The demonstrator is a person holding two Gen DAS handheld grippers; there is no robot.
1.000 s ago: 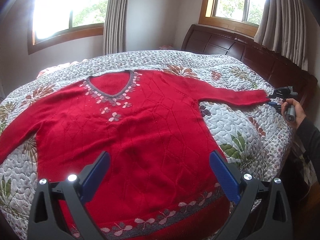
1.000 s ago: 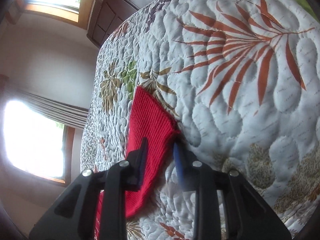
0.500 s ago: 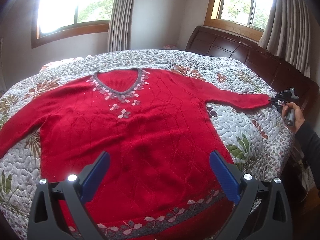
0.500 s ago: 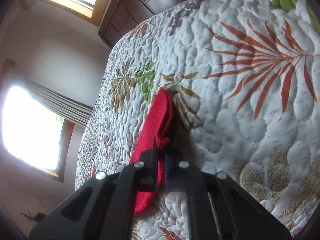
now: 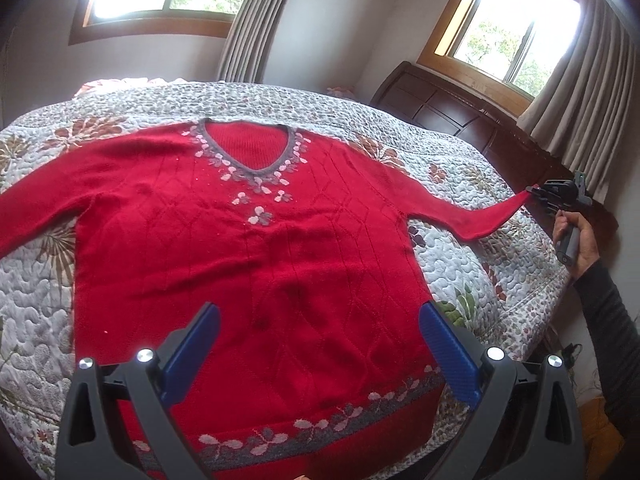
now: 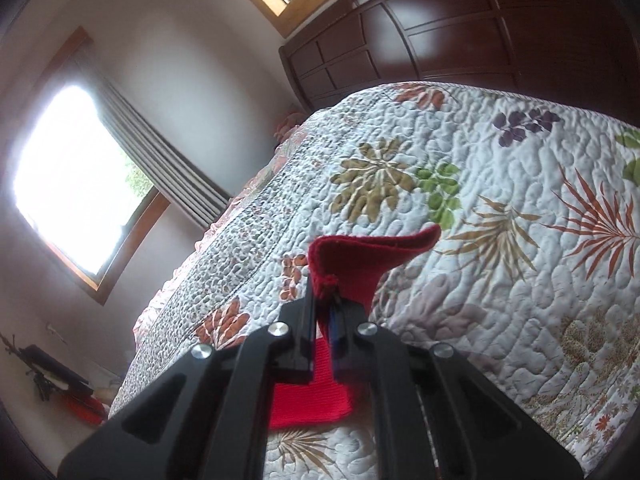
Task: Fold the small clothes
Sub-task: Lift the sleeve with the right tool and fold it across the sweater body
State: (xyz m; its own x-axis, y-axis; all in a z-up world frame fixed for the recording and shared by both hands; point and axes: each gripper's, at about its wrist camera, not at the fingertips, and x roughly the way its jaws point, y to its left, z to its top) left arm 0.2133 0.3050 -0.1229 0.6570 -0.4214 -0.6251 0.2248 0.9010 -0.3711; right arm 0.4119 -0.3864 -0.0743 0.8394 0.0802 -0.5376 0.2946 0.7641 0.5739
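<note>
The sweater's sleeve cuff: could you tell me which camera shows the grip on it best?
The right wrist view: the right tongs are shut on the sleeve cuff close up. The left wrist view shows the whole sweater, with that cuff small and far off.

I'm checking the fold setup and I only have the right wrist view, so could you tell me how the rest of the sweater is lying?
Observer: The sweater lies flat, front up, on the quilt, with only the sleeve in the right gripper lifted at its end.
Operator: Thank you. Where is the left gripper, please?
Observer: The left gripper hangs open above the lower body of the sweater, holding nothing.
Operator: And the other sleeve?
Observer: It lies spread out to the far side on the quilt; its cuff runs past the edge of the left wrist view.
</note>
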